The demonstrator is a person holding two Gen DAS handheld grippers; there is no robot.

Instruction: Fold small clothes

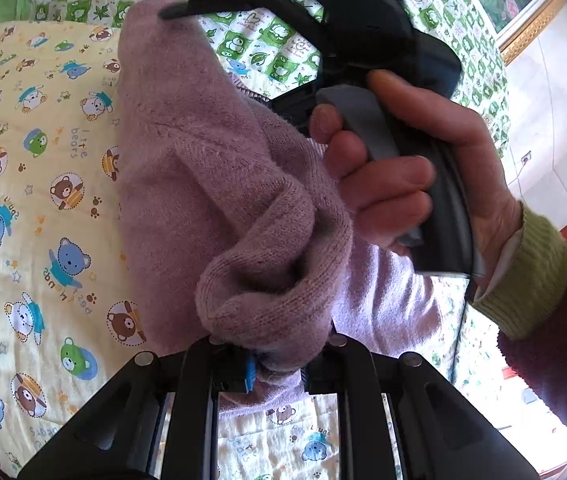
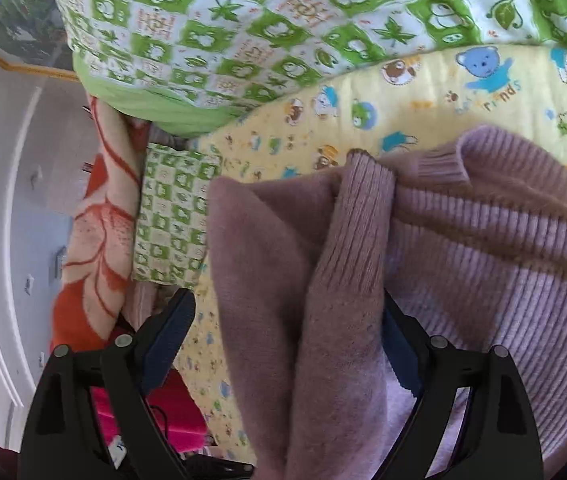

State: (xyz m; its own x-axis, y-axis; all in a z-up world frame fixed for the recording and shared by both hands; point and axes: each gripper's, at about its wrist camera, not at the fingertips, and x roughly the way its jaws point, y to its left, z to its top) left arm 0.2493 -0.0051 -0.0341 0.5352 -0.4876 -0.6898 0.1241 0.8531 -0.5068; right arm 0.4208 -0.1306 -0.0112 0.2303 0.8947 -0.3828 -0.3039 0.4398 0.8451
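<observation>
Nearest, the left gripper [image 1: 267, 364] is clamped on a bunched fold of the lilac sweater [image 1: 187, 168] at 6 o'clock of its own view. Just beyond, the right hand [image 1: 411, 168] holds the right gripper [image 2: 287, 344], whose jaws stand wide with a ribbed sleeve [image 2: 355, 248] lying loose between them, not pinched. Further off, the sweater's ribbed body spreads toward 3 o'clock over the yellow bear quilt [image 1: 35, 184]; the green checked blanket [image 2: 267, 28] lies at 12 o'clock. Judging by this, the fold is only partly made: 1 sleeve is drawn in, and the body is not yet squared.
</observation>
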